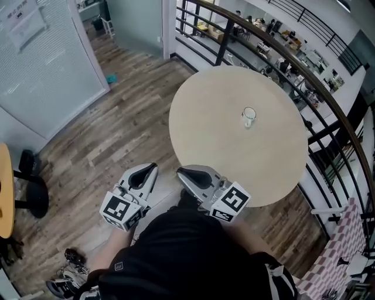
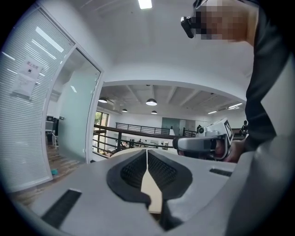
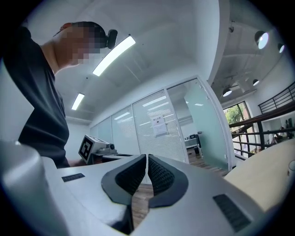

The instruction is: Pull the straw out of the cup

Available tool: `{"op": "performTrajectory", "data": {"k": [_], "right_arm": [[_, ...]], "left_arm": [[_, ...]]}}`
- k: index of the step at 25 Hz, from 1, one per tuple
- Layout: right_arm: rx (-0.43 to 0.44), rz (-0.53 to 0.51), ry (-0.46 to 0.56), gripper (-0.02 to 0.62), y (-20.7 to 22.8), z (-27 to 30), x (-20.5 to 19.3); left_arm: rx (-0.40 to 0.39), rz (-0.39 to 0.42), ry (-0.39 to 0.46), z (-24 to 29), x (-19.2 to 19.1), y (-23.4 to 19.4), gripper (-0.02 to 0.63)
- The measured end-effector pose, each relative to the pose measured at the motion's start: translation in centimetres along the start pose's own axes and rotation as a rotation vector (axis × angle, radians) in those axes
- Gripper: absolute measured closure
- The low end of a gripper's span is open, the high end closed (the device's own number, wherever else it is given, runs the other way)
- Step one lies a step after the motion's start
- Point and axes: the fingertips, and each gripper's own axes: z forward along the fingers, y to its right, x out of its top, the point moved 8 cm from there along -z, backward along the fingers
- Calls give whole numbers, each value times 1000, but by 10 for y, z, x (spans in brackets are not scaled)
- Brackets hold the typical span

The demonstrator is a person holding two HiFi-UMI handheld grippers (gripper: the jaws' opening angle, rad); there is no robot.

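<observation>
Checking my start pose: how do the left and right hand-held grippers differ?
The left hand-held gripper is over wooden floor; the right hand-held gripper overlaps the edge of the round table. Left's tip angles rightward, right's leftward. Both are shut, empty, short of the cup.

1. Grey-brown wood-plank floor, spread from 7 to 12 o'clock in the head view.
2. Round pale table at 2 o'clock, close beside a curved dark railing sweeping from 12 to 4 o'clock.
3. Past the railing at 1 o'clock, a lower level with desks.
4. Glass wall with white blinds at 10 o'clock, a paper notice stuck on it.
5. Yellow tabletop edge and a black round base at 9 o'clock; shoes at 7 o'clock; checked cloth at 4 o'clock.
6. White ceiling in the left gripper view, with a strip light at 12 o'clock and round hanging lamps lit near the centre.
</observation>
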Motion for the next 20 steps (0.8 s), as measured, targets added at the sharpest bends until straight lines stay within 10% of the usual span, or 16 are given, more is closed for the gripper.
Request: {"op": "performTrajectory", "data": {"k": [12, 20], "right_arm": [[-24, 44, -17, 569, 81, 70, -13], [-242, 72, -6, 569, 174, 65, -10]], "left_arm": [[30, -43, -21, 45, -6, -90, 592], [-216, -29, -55, 161, 12, -128, 592]]}}
